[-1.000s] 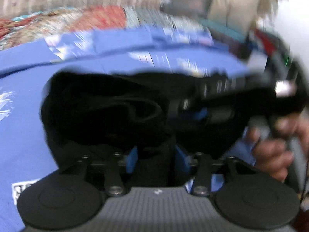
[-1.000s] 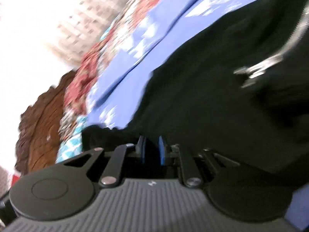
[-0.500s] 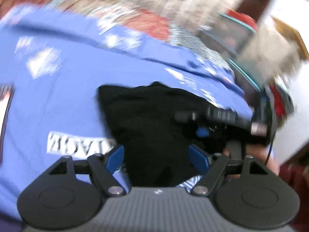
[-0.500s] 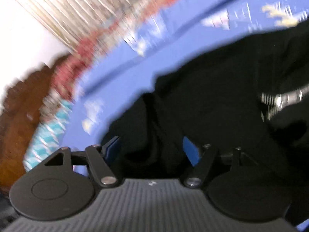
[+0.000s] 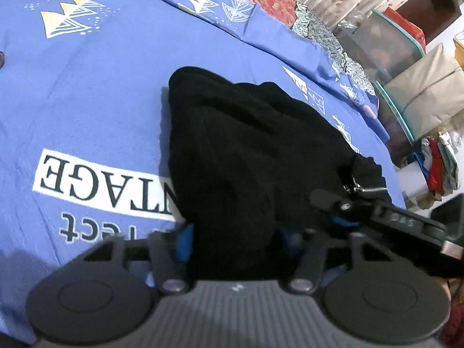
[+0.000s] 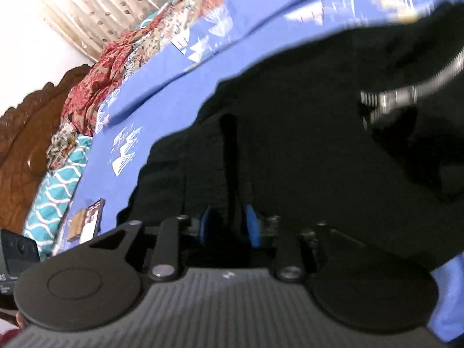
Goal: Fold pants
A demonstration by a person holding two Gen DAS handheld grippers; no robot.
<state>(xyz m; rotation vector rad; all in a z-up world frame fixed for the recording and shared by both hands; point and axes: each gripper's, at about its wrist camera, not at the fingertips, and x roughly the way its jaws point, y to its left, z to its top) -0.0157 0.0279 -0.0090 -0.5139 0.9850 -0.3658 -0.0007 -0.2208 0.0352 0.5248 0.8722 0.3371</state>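
The black pants [image 5: 246, 145] lie bunched on a blue printed bedsheet [image 5: 101, 87]. Their near end runs up between the blue pads of my left gripper [image 5: 235, 240], whose jaws are closing and press on the thick bundle. At the right of that view, my right gripper [image 5: 333, 211] reaches into the same cloth beside a metal clasp [image 5: 355, 187]. In the right wrist view the pants [image 6: 319, 159] fill the middle. My right gripper [image 6: 228, 224] is closing on an upright fold of them. A silver chain [image 6: 406, 92] hangs on the fabric at the upper right.
Storage boxes [image 5: 385, 43] and a stack of folded clothes [image 5: 438, 168] stand past the bed's right edge. A red patterned quilt [image 6: 95, 87], a wooden headboard [image 6: 26, 133], a dark phone-like object [image 6: 17, 249] and a small card [image 6: 87, 217] lie to the left.
Both grippers opened wide half a second ago and have closed in on the black fabric again. The left one rolled and shifted, so the pants now sit nearer the sheet's printed lettering.
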